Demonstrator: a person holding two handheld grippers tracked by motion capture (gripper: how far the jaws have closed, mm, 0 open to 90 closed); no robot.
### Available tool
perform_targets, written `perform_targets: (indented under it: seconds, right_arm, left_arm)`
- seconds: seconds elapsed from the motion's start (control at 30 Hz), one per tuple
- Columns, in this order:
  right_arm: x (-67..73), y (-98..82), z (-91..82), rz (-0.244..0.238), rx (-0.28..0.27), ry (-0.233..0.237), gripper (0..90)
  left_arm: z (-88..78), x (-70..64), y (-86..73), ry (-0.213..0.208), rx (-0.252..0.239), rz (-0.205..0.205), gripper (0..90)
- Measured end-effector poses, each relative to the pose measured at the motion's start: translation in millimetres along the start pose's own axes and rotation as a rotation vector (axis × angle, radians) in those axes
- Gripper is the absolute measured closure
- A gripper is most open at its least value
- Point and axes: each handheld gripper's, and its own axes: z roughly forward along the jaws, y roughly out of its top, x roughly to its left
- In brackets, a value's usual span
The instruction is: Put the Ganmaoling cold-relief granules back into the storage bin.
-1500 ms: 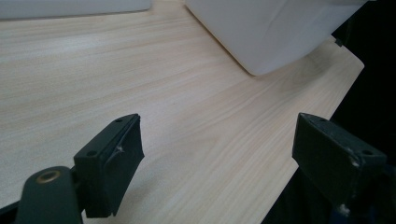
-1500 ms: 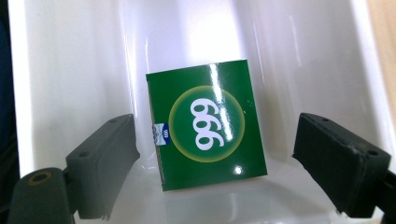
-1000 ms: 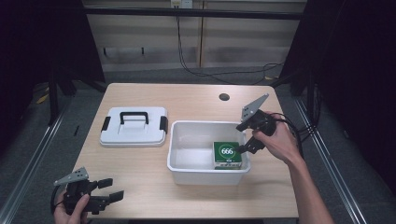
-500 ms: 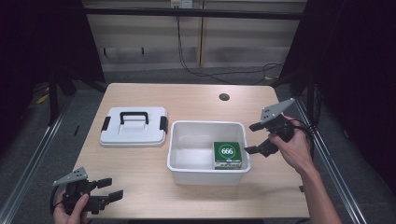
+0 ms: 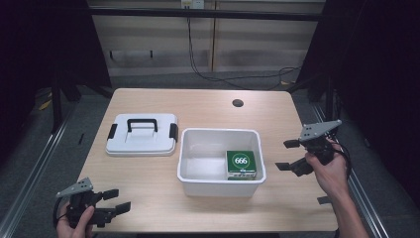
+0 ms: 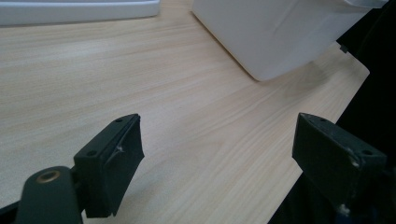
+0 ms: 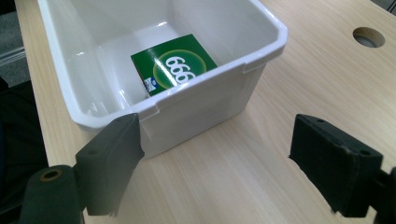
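A white plastic bin [image 5: 195, 177] stands in the middle of the wooden table, and a green box marked 666 [image 5: 240, 163] lies flat in its right end. The same green box [image 7: 173, 65] shows inside the bin [image 7: 219, 98] in the right gripper view. My right gripper [image 5: 287, 154] hovers open to the right of the bin, near the table's right edge, with nothing between its jaws. My left gripper [image 5: 116, 200] rests open and empty at the front left corner of the table. The bin's white lid [image 5: 142, 134] with a black handle lies left of the bin.
A round cable hole [image 5: 237, 103] sits in the table top at the back right. In the left gripper view the bin's wall [image 6: 280, 32] and the table's front edge [image 6: 322, 116] lie ahead. Cables run along the floor behind the table.
My right gripper has drawn back from above the bin to its right side, leaving the green box inside. The left gripper has stayed still.
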Motion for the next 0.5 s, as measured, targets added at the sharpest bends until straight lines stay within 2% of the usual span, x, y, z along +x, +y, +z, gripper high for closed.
perform_targets:
  seconds: [0.1,0.27,0.5]
  right_arm:
    - [0.1,-8.7,-1.9,0.010,0.013,-0.009,16.2]
    - [4.2,-28.8,-4.4,0.060,-0.020,-0.042,16.1]
    - [12.6,-59.2,3.9,0.109,-0.033,-0.047,17.6]
  left_arm:
    - [-0.1,0.0,0.2,0.002,0.000,0.003,16.2]
    - [-0.8,0.0,0.3,-0.011,-0.014,0.011,16.2]
    - [-1.6,-1.0,0.7,-0.004,-0.021,0.030,16.2]
